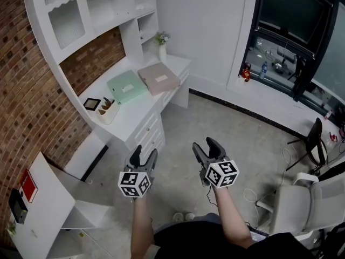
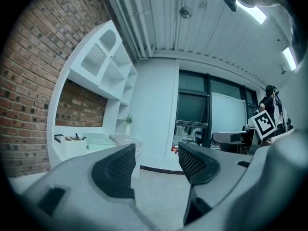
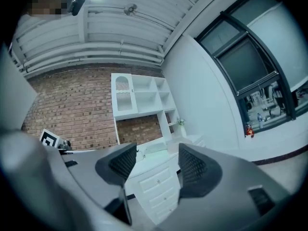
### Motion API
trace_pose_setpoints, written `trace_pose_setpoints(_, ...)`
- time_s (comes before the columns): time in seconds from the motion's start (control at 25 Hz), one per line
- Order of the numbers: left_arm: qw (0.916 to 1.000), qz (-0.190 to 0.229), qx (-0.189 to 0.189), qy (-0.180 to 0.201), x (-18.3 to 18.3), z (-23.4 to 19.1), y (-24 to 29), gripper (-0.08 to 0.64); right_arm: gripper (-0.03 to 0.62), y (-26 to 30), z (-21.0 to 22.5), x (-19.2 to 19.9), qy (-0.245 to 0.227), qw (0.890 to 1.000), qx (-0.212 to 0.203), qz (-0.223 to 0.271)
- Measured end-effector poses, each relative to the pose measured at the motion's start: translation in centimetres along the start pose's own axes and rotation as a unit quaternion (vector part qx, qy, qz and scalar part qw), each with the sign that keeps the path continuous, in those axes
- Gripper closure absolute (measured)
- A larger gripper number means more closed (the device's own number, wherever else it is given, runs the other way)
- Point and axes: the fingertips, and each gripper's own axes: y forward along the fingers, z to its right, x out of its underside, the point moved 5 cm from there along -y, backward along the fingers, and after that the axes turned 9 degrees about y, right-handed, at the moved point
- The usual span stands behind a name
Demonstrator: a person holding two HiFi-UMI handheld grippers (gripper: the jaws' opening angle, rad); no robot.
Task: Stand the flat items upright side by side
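Two flat binders lie side by side on the white desk against the brick wall: a mint-green binder and a beige-pink binder. Both lie on their faces. My left gripper and right gripper hover over the floor, well short of the desk, both open with nothing between the jaws. The left gripper view shows open jaws with the green binder far off at the left. In the right gripper view the open jaws frame the desk's drawers.
On the desk stand a white pen holder, a small dark frame and a vase with a plant. White shelves rise above. A low white table with a red book is at the left; an office chair at the right.
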Motion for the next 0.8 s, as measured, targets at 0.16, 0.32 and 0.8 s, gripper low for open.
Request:
trace_pose_setpoints(0.16, 1.0000, 0.005, 0.007, -0.002, 0.1, -0.2, -0.5, 0.308, 0.336, 0.2, 0.1, -0.3, -0.001, 1.000, 0.014, 0.008)
trace_pose_setpoints(0.32, 0.9997, 0.007, 0.022, 0.004, 0.5, -0.3, -0.7, 0.308, 0.336, -0.3, 0.0, -0.8, -0.003, 0.999, 0.030, 0.030)
trace_pose_setpoints(0.8, 0.9993, 0.027, 0.022, 0.013, -0.9, -3.9, 1.7, 0.308, 0.336, 2.2, 1.4, -2.2, 0.008, 0.997, 0.056, 0.058)
